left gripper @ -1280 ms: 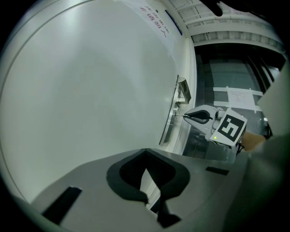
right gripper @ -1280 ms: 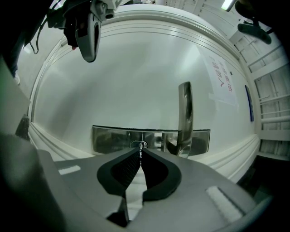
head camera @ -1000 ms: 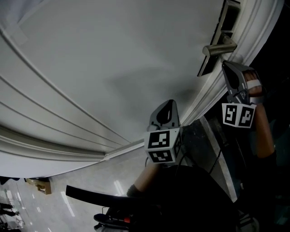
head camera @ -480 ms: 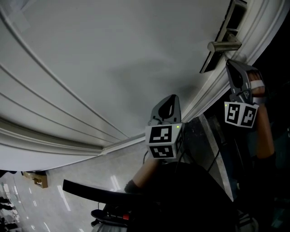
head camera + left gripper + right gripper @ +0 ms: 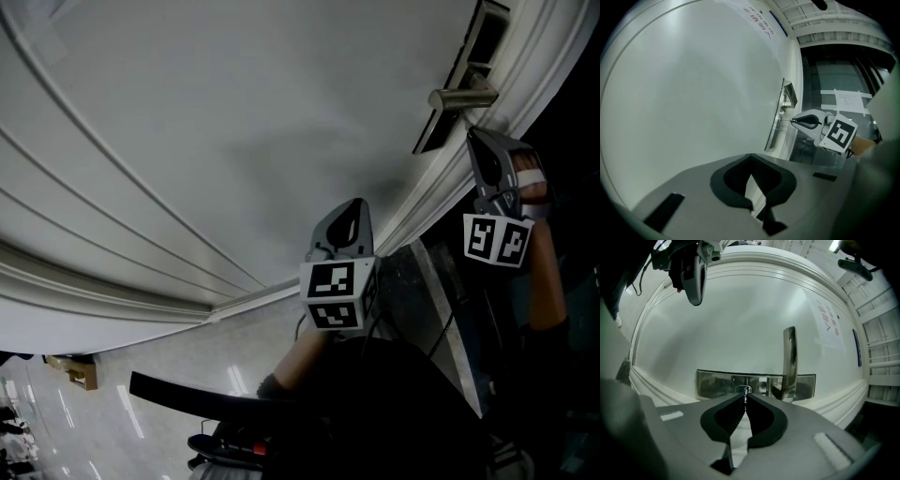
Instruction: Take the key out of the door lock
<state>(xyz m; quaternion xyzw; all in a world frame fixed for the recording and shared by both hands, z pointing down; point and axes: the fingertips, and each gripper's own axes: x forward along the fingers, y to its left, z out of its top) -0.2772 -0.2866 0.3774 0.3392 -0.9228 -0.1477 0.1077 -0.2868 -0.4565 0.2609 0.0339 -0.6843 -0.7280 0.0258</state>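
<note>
1. Right tongs (image 5: pixel 745 405): clamped on the key (image 5: pixel 746 395). The key sits in the lock cylinder (image 5: pixel 743 389) on the steel plate (image 5: pixel 715 383), at 9 o'clock from the lever handle (image 5: pixel 789 357).
2. Left tongs (image 5: pixel 751 159): closed together and empty, well apart from the lock and facing the door (image 5: pixel 693 93).
3. Step: key gripped, not yet out. The next move likely calls for a straight pull along the key's axis, with no twisting.
4. Writing: paper notice (image 5: pixel 828 324) at 2 o'clock from the handle, print too small to read. No brand visible.
</note>
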